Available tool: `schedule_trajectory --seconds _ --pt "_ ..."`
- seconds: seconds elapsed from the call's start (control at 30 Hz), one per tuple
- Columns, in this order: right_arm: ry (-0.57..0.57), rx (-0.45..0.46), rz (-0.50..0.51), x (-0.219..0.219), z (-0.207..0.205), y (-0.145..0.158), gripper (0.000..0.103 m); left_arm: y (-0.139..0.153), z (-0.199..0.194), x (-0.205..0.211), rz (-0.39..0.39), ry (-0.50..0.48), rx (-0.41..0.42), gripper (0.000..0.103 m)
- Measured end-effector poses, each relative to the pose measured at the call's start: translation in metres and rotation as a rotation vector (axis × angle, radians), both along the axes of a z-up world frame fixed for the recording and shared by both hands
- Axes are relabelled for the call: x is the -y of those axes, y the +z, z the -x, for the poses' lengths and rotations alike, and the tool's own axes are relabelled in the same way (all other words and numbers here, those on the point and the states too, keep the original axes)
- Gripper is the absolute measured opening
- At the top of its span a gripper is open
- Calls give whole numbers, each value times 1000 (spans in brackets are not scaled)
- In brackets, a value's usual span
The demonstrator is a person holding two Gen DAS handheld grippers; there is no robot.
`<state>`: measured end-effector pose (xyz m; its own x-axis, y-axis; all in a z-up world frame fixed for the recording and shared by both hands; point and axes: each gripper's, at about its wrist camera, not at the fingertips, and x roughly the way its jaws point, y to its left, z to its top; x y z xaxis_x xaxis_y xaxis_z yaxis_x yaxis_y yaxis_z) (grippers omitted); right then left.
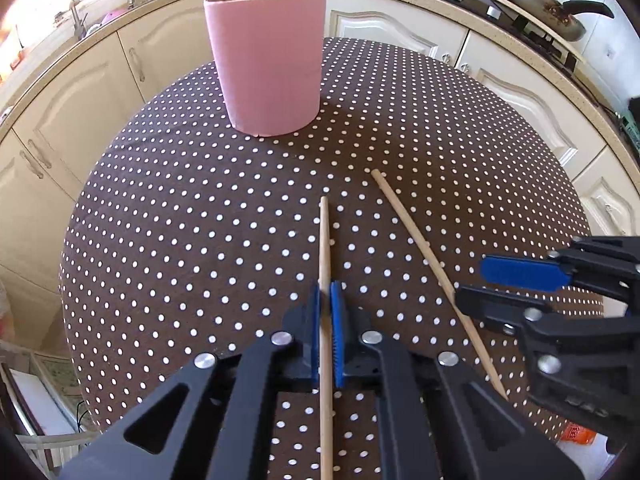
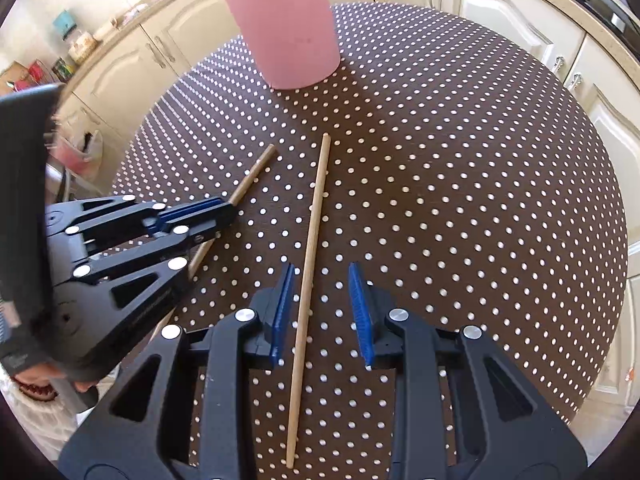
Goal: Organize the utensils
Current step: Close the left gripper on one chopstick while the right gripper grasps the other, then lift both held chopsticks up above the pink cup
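Note:
Two wooden chopsticks lie on the brown polka-dot table (image 1: pixel 180 220). My left gripper (image 1: pixel 325 288) is shut on the left chopstick (image 1: pixel 324 232), whose blunt end points toward the pink cup (image 1: pixel 268 60). In the right wrist view the same left gripper (image 2: pixel 230 210) clamps that chopstick (image 2: pixel 256 172). My right gripper (image 2: pixel 320 268) stands open astride the other chopstick (image 2: pixel 312 224), its blue pads clear of the wood on both sides. From the left wrist view the right gripper (image 1: pixel 470 282) hovers over this second chopstick (image 1: pixel 408 224). The pink cup (image 2: pixel 288 28) holds several upright chopsticks.
The round table (image 2: pixel 480 160) ends in a curved edge on all sides. Cream kitchen cabinets (image 1: pixel 72 112) ring it behind. A hob with a frying pan (image 1: pixel 540 4) is at the back right. A person's sleeve and hand (image 2: pixel 24 344) hold the left gripper.

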<state>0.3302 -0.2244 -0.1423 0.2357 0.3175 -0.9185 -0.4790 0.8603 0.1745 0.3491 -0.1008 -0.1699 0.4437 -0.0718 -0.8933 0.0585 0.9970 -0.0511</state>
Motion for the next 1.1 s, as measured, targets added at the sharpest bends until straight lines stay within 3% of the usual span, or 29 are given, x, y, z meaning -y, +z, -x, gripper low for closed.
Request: schedule_trajectory --seconds 0.17,0.33,0.5,0.73,1.1 --pt "2 -8 66 -16 -4 -2 28 -2 10 -14 21 -14 9 6" --pt "52 24 199 -48 -1 -3 28 1 26 -27 42 -35 30 6" --pt "63 29 204 -70 3 -4 7 12 45 -38 82 -49 77 6" --pt "13 104 86 -63 12 7 5 33 66 -60 139 -64 181 6" --pt "-48 449 -230 -51 56 95 5 94 113 -108 178 -76 513 6"
